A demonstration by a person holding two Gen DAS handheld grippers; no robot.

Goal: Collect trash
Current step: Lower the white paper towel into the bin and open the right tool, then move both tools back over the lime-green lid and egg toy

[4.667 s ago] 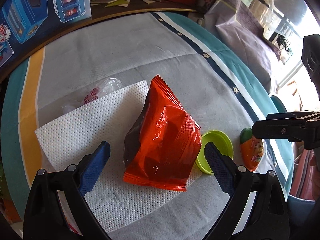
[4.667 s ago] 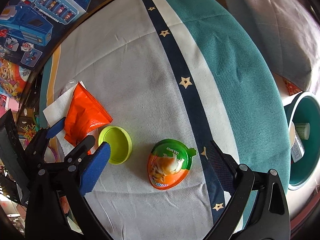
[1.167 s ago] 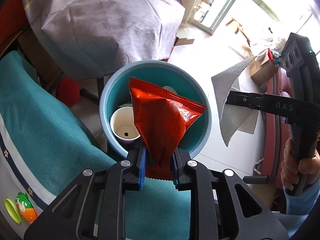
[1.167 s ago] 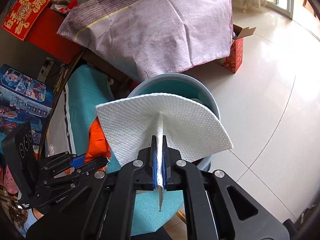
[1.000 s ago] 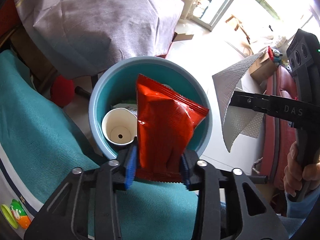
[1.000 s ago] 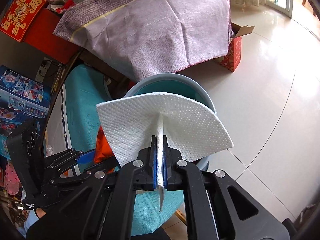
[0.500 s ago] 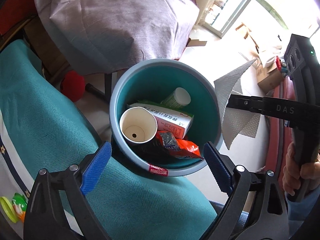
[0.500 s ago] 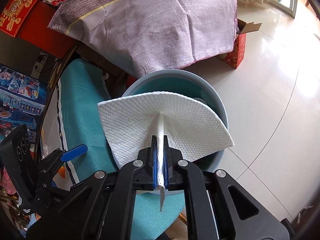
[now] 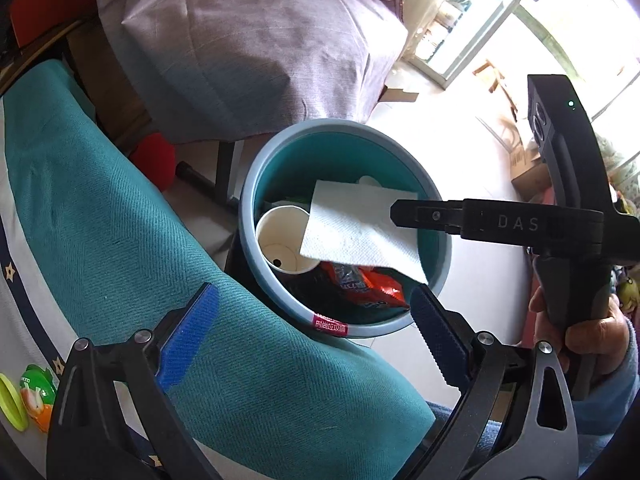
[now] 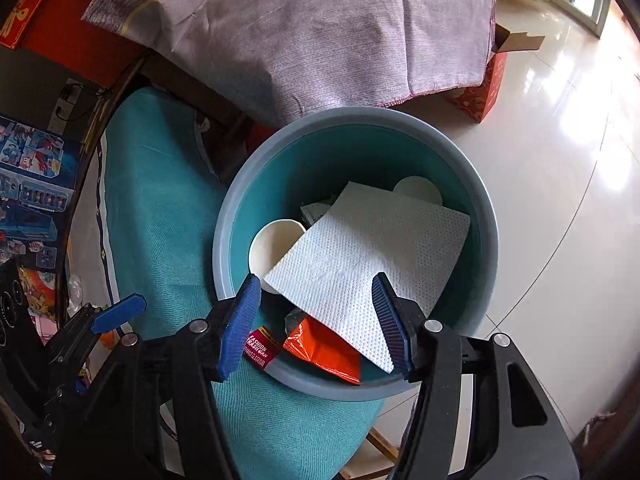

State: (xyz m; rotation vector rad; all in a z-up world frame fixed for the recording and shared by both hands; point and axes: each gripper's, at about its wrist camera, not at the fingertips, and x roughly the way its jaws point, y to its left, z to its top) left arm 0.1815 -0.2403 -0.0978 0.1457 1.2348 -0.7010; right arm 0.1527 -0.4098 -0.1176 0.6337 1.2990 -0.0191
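- Paper towel [image 10: 368,264]: lying loose inside the teal trash bin [image 10: 490,248], over a paper cup [image 10: 274,248] and red snack bag [image 10: 324,350].
- Right gripper [image 10: 316,320]: fingers spread, empty, above the bin's near rim.
- Left gripper [image 9: 312,340]: fingers spread, empty, over the teal tablecloth [image 9: 120,240].

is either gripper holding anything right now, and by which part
Nothing is held. The left gripper and right gripper are both open, and the paper towel lies loose in the trash bin over the orange wrapper.
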